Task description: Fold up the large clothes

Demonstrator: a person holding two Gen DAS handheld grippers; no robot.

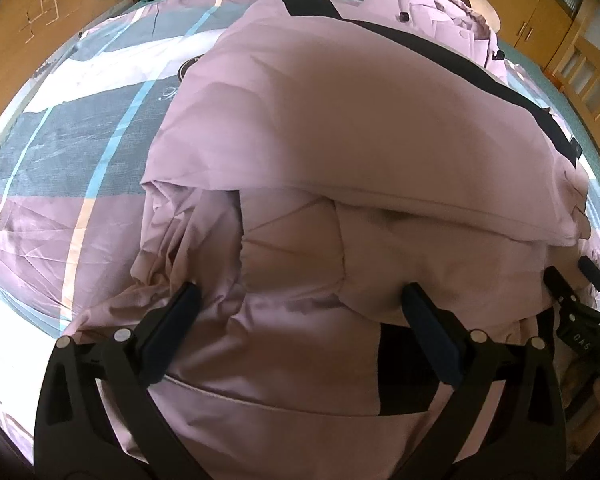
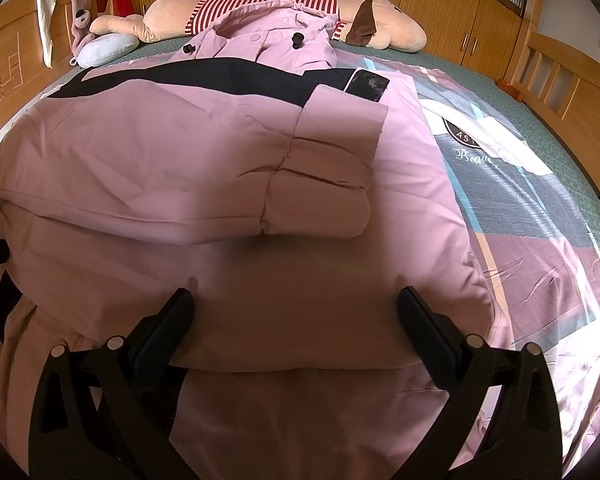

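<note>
Big pink padded coat (image 2: 204, 152) is spread across the bed (image 2: 540, 208), hood end up by the striped plush dog (image 2: 284, 8), one sleeve (image 2: 324, 176) folded over the body. Left tongs (image 1: 300, 300) and right tongs (image 2: 296, 300) both sit wide apart over the near hem, tips resting on the fabric, gripping nothing.

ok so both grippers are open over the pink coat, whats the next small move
Probably close both grippers on the coat's near hem. The left gripper and right gripper sit open against the pink padded coat, whose sleeve is already folded across, so the lower part looks next.
</note>
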